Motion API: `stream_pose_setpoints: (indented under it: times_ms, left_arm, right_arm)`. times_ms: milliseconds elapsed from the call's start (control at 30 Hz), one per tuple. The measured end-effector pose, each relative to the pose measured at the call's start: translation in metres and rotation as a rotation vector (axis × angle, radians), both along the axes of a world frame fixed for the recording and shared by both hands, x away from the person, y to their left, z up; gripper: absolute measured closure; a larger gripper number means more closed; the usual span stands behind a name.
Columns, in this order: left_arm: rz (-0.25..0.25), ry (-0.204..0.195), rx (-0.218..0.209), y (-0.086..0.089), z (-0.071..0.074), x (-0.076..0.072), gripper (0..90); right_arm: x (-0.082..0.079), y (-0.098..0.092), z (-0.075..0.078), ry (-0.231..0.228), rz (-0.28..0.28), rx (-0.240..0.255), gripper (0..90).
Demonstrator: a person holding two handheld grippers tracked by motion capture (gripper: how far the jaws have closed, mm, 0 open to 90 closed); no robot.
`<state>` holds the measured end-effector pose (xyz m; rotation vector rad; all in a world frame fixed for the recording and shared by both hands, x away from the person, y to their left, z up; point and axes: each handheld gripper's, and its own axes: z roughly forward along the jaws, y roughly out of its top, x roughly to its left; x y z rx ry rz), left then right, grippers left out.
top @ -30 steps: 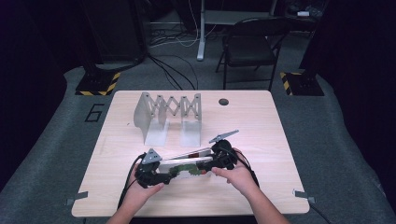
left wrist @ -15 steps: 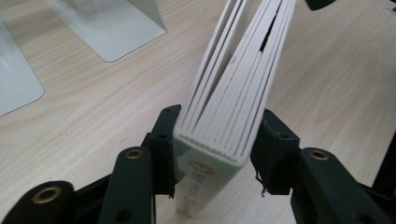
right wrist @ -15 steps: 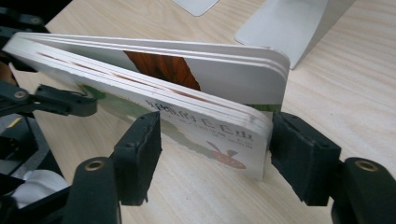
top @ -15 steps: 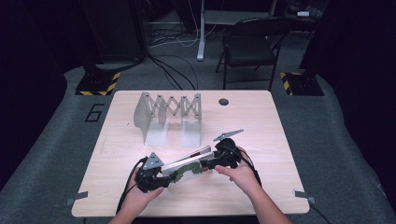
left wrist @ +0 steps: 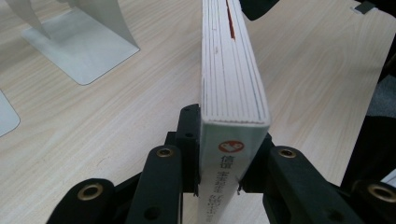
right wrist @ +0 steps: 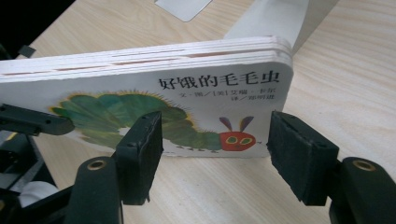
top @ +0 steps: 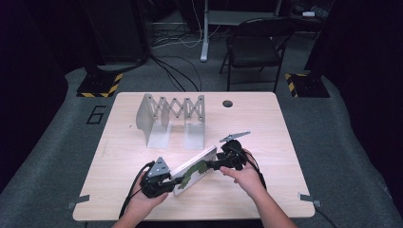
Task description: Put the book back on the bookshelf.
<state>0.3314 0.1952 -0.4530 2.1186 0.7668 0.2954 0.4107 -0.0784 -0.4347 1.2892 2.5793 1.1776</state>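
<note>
Near the front edge of the bench [top: 119, 156], the book [top: 192, 171] sits propped between both grippers, a board book with a caterpillar cover, well short of the expanding rack [top: 171, 118] behind it.

Left gripper [left wrist: 229, 154] – its fingers [left wrist: 187, 140] have just been closing and now clamp the spine end, one pad on each cover. Right gripper [right wrist: 212, 154] – fingers [right wrist: 140, 154] part-open, just been easing narrower, standing in front of the cover face with a gap; no pad pressing that I can see.

Step looks like standing the book up to carry it to the rack. To do it well: keep the left clamp square on the covers so the book doesn't pivot, get the right fingers across the far edge before lifting, then lift level and feed it spine-down into a slot without knocking the rack.

Hard to tell:
- whether the book's lower edge touches the bench or hangs clear
- right fingertips in the high view, masked by the hand [top: 242, 171]
- the rack's slot widths – its plates are cut off in both gripper views
</note>
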Motion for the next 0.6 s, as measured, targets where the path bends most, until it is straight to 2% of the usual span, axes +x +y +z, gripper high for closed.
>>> stream_pose_setpoints:
  times_ms: [133,300,433,500,600]
  left_arm:
    - [-0.021,0.002,0.02,0.001,0.001,0.0,74.1]
    - [-0.076,0.004,0.086,0.008,0.005,0.001,74.1]
    - [-0.105,0.02,0.102,0.016,0.008,0.001,74.0]
    - [-0.109,0.017,0.105,0.02,0.009,0.001,74.0]
    - [-0.12,0.027,0.135,0.025,0.01,0.002,73.7]
  right_arm:
    - [0.001,-0.001,0.0,0.004,-0.001,0.003,35.6]
    - [0.001,-0.003,0.0,0.002,-0.012,0.01,35.7]
    - [0.001,-0.004,0.0,0.005,-0.013,0.011,35.6]
    - [0.001,-0.004,0.0,0.003,-0.012,0.011,35.6]
    - [0.001,-0.002,0.0,0.004,-0.015,0.016,35.6]
